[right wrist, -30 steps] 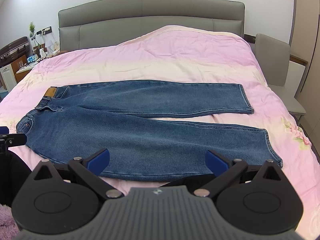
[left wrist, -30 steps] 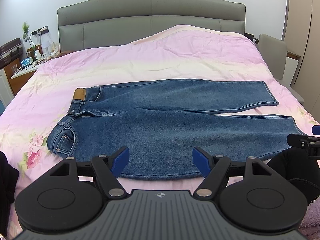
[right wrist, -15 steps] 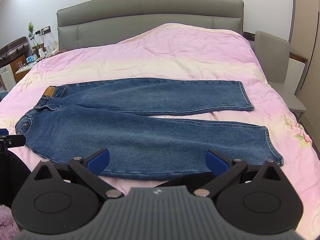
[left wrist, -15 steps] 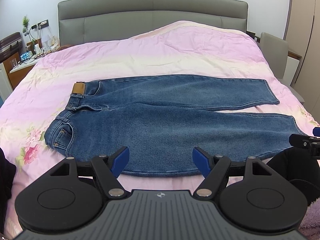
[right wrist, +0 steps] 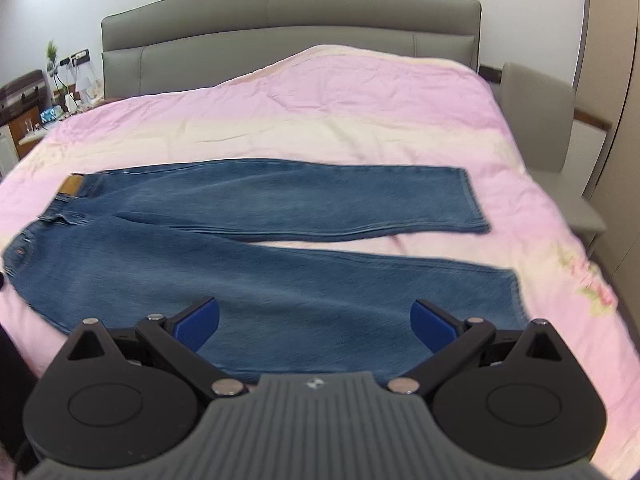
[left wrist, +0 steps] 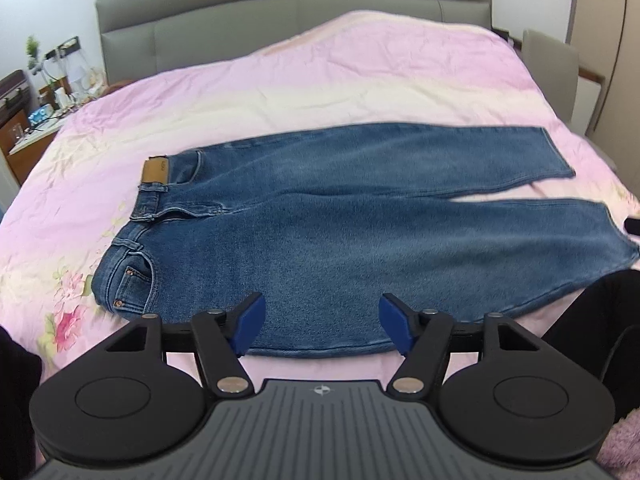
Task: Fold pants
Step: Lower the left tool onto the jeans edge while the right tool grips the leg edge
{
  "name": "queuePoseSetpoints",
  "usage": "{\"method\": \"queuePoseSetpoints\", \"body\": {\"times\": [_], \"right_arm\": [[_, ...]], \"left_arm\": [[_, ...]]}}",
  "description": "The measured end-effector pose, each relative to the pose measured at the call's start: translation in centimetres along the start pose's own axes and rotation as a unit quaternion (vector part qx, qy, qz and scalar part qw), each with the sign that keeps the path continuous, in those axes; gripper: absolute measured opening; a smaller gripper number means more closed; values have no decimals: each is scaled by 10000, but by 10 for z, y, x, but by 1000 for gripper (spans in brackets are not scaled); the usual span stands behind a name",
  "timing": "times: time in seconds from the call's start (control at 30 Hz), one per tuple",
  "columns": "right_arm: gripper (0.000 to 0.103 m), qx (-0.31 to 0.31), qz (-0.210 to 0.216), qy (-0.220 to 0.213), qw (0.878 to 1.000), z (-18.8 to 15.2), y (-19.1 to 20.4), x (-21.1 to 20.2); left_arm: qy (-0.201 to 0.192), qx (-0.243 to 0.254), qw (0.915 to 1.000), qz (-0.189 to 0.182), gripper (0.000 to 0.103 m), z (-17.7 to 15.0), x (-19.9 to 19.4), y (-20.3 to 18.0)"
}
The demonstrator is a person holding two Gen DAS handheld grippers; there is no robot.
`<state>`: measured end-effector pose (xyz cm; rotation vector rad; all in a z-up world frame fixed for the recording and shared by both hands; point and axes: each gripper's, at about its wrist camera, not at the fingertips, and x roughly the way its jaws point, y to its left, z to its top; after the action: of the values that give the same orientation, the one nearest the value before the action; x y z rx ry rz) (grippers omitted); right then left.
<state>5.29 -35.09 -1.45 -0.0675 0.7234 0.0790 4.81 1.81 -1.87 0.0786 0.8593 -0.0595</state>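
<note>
The left gripper (left wrist: 321, 325) is seen with its jaws parted and nothing clasped between them; they have just been closing a little, and only the near edge of the jeans (left wrist: 352, 236) lies in view beyond the gap. The right gripper (right wrist: 315, 325) is likewise released, its blue pads (right wrist: 199, 323) set wide apart above the lower leg of the garment, with no cloth pinched. The jeans are laid flat across the pink bedspread (right wrist: 320, 120), waistband to the left and both legs running to the right, the two legs slightly parted toward the hems. A tan leather patch (left wrist: 155, 170) is noted at the waistband, on the far side. Floral print (left wrist: 68, 312) is observed on the bedspread near the left edge. A grey padded headboard (right wrist: 280, 28) stands behind the bed. A cluttered bedside stand (left wrist: 36, 120) is noted at far left, and a grey chair (right wrist: 540, 120) at right. Some motion blur is present in both views.
</note>
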Motion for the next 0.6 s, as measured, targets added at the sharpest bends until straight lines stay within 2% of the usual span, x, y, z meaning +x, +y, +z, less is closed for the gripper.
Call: {"method": "queuePoseSetpoints", "body": {"times": [0.07, 0.2, 0.37, 0.5, 0.6], "right_arm": [[98, -15, -193, 4, 9998, -1, -24, 10], [96, -101, -472, 336, 9983, -3, -65, 35], [81, -349, -501, 866, 9944, -12, -116, 67], [76, -677, -572, 1388, 9864, -28, -142, 94], [75, -1036, -372, 1680, 9796, -43, -153, 105]], "left_arm": [[116, 75, 9999, -79, 76, 4, 12, 3], [491, 370, 9979, -224, 76, 8, 43, 0], [1037, 947, 9895, -337, 76, 3, 80, -22], [1331, 1615, 9771, -382, 76, -6, 102, -49], [1646, 2058, 9635, -468, 77, -14, 118, -71]]}}
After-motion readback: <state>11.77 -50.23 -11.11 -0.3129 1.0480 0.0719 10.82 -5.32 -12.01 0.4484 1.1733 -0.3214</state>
